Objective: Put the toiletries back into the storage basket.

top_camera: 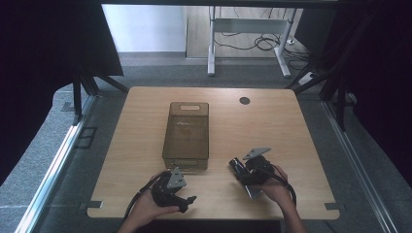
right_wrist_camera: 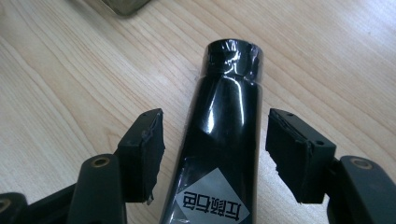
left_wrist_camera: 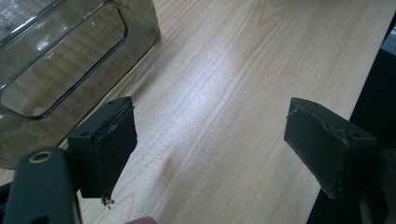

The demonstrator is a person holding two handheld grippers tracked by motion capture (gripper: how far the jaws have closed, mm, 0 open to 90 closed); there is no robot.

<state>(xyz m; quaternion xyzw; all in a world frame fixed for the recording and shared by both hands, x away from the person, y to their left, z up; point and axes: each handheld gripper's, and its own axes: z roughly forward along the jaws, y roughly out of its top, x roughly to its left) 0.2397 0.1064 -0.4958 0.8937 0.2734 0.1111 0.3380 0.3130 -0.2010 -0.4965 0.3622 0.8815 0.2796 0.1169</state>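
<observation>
The black tube (right_wrist_camera: 224,135) is lying on the tabletop (top_camera: 291,145) between the wide-open jaws of the right tool (right_wrist_camera: 215,149), which is gripping nothing, so it could be rolled away from the brown bin (top_camera: 187,133) if it is being closed off-centre.

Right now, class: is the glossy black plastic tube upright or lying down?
Lying down. The glossy black plastic tube lies flat on the wooden table, between the open right gripper, pads apart from it.

One black tube (right_wrist_camera: 219,140) — one clear bin (top_camera: 186,135) — two grippers.
</observation>
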